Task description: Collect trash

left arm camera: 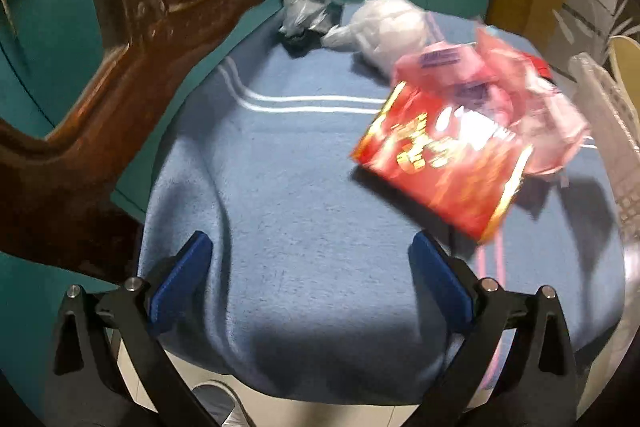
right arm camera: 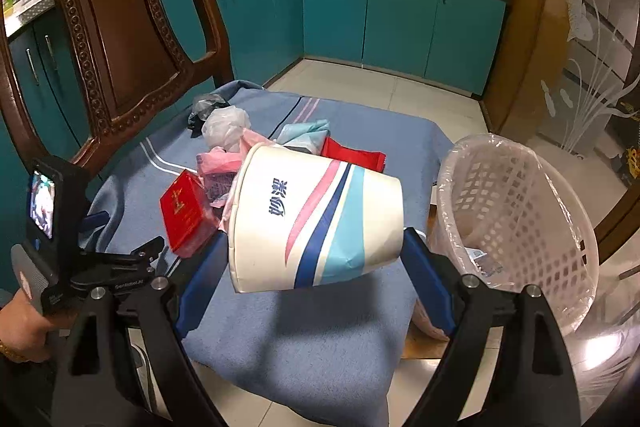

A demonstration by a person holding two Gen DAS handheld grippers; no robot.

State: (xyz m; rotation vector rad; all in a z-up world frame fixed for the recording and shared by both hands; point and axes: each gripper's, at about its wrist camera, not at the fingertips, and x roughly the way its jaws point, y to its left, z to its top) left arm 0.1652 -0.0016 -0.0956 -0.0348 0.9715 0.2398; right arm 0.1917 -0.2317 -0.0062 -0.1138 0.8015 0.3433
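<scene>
My right gripper (right arm camera: 312, 253) is shut on a white paper tub (right arm camera: 320, 203) with pink, navy and light-blue stripes, tilted and held clear of the blue blanket (right arm camera: 320, 339). Behind it on the blanket lie a red packet (right arm camera: 184, 215), a pink plastic bag (right arm camera: 218, 167), a white bag (right arm camera: 226, 125), a grey bag (right arm camera: 206, 105), a light-blue wrapper (right arm camera: 304, 131) and a red wrapper (right arm camera: 352, 153). My left gripper (left arm camera: 312, 247) hangs open over bare blanket (left arm camera: 300, 187), nothing between its fingers. The red packet (left arm camera: 440, 163) and pink bag (left arm camera: 500, 75) lie ahead to its right, blurred.
A white lattice basket (right arm camera: 520, 211) lined with clear plastic stands right of the seat, with a scrap inside; its rim shows at the right edge (left arm camera: 612, 131). The carved wooden chair back (right arm camera: 112, 47) rises on the left. Teal cabinets and tiled floor lie beyond.
</scene>
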